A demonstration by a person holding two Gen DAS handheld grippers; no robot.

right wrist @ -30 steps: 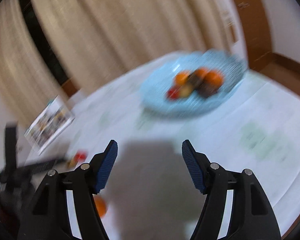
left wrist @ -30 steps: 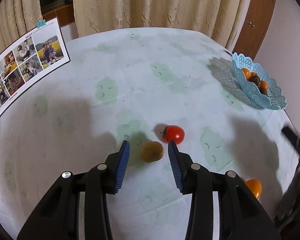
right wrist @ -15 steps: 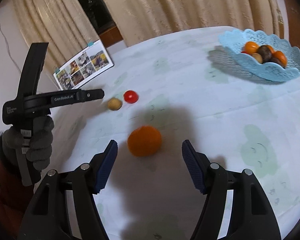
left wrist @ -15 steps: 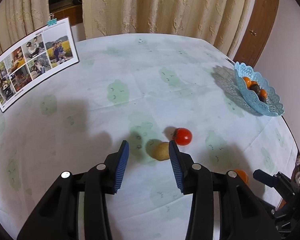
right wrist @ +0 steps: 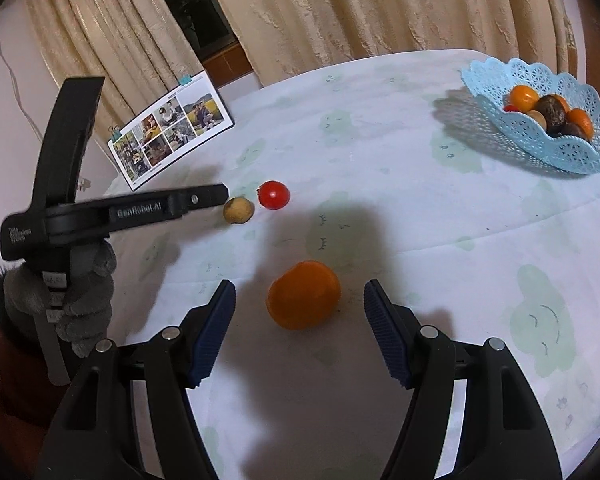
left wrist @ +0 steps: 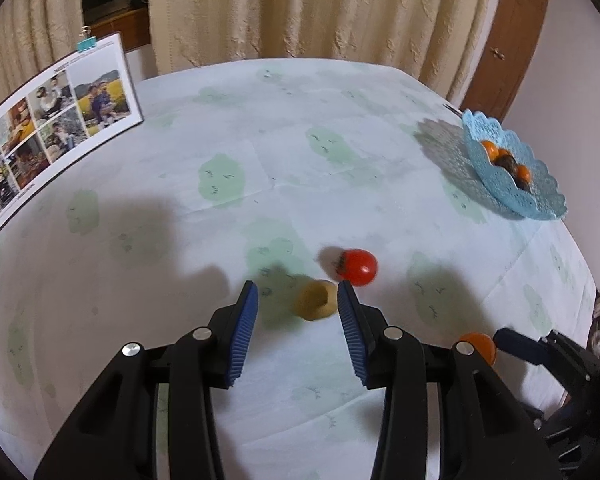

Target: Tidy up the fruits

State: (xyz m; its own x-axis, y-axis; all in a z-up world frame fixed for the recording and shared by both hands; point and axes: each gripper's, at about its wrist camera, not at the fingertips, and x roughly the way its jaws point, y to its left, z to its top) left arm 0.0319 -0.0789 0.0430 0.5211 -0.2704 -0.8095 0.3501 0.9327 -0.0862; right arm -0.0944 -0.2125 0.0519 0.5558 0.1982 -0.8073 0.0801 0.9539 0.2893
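While over table (right wrist: 420, 208): L gripper (left wrist: 296, 304) released, kiwi (left wrist: 315, 300) betw pads; R gripper (right wrist: 300, 304) released round orange (right wrist: 303, 295).

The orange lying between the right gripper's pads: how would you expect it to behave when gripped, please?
The orange looks round and lies loose on the flat tablecloth, so a nudge would probably roll it. It seems firm and likely holds shape between the right gripper's ribbed pads.

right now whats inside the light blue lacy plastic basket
Inside the light blue lacy plastic basket: two orange fruits, dark brown fruits, a small tan one, a sliver of red. Anything beneath them is covered.
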